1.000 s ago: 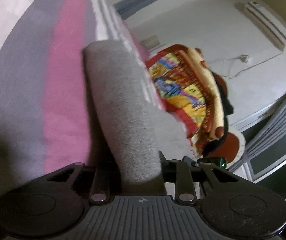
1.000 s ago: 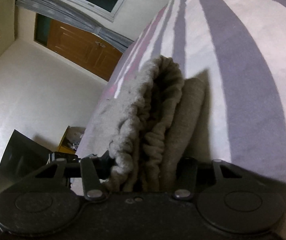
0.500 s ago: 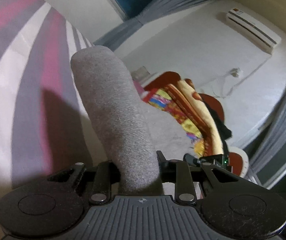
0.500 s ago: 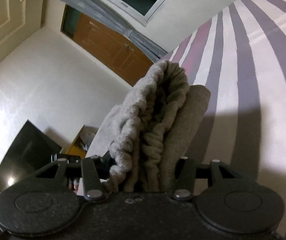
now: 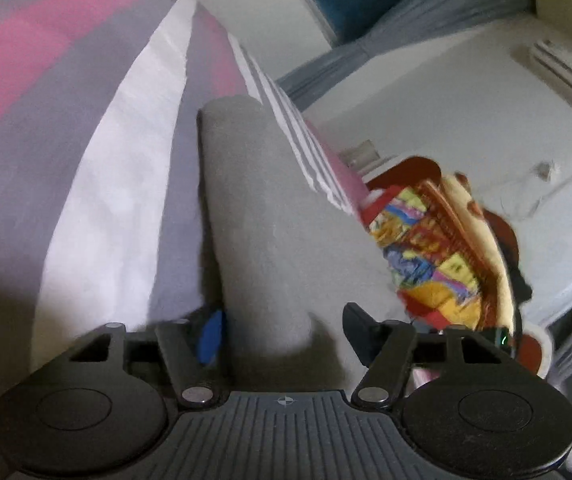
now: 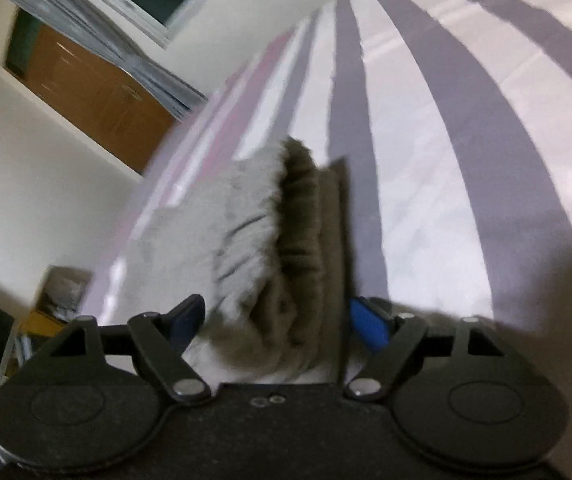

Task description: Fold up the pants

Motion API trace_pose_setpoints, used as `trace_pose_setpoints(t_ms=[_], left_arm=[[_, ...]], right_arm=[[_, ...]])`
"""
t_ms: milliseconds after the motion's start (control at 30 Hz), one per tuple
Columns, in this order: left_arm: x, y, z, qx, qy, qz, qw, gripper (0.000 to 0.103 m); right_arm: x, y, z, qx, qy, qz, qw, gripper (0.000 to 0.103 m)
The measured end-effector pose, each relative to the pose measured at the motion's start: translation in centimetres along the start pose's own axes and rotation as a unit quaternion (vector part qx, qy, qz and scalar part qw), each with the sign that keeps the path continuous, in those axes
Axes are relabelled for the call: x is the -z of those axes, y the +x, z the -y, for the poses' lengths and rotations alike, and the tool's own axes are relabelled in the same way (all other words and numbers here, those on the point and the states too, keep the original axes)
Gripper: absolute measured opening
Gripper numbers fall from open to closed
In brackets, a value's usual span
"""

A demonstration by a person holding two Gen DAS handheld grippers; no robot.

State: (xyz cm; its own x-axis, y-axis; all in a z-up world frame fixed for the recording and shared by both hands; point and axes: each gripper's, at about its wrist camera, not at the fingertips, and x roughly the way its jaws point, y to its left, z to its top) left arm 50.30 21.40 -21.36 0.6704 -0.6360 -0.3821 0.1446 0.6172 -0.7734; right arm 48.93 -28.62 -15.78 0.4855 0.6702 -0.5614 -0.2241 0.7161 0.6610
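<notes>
The grey pants point(image 5: 253, 216) lie on the striped bedsheet point(image 5: 97, 168). In the left wrist view a folded edge of them runs up between the fingers of my left gripper point(image 5: 281, 332), whose jaws stand apart. In the right wrist view the gathered elastic waistband point(image 6: 281, 240) sits between the fingers of my right gripper point(image 6: 273, 320), also spread wide, with a blue pad point(image 6: 368, 322) showing. Both grippers are low over the bed. Neither clamps the cloth.
A colourful folded blanket point(image 5: 434, 248) lies on a red chair beyond the bed's edge on the left wrist side. On the right wrist side are a wooden door point(image 6: 85, 88), curtains point(image 6: 97, 40) and a box point(image 6: 57, 300) on the floor beside the bed.
Both grippers have opened and let go of the pants. The pants, held up before, have come down onto the sheet.
</notes>
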Motion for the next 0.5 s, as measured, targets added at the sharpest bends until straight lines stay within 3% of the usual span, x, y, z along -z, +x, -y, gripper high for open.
trace_pose_setpoints(t_ms=[100,167,267,367,433,467,500], left_arm=[[0.5,0.3,1.7,-0.049,0.020,0.006,0.9986,0.062],[0.8,0.4,3.6,-0.089,0.044,0.011,0.9950,0.066],[2.0,-1.2,6.9,-0.161,0.101,0.027,0.9813,0.080],[4.0,-4.8,10.5,-0.210,0.148,0.051,0.9650,0.082],[5.7,-8.4,12.2,-0.254,0.158,0.070,0.9515,0.089],[6.5,-9.9,13.1,-0.267,0.158,0.075,0.9477,0.097],[7.6,-11.4,14.1,-0.281,0.161,0.074,0.9433,0.098]], right_arm=[[0.3,0.5,0.0,0.033,0.019,-0.005,0.999,0.081],[0.5,0.1,-1.0,0.053,0.035,0.003,0.998,0.089],[1.9,-2.0,-3.1,0.094,0.000,0.017,0.995,0.103],[4.5,-6.0,-5.3,0.136,-0.044,0.038,0.989,0.103],[5.6,-8.6,-6.2,0.132,-0.054,0.030,0.989,0.103],[6.3,-10.1,-6.8,0.148,-0.063,0.030,0.987,0.103],[7.3,-11.3,-7.8,0.157,-0.080,0.036,0.984,0.103]])
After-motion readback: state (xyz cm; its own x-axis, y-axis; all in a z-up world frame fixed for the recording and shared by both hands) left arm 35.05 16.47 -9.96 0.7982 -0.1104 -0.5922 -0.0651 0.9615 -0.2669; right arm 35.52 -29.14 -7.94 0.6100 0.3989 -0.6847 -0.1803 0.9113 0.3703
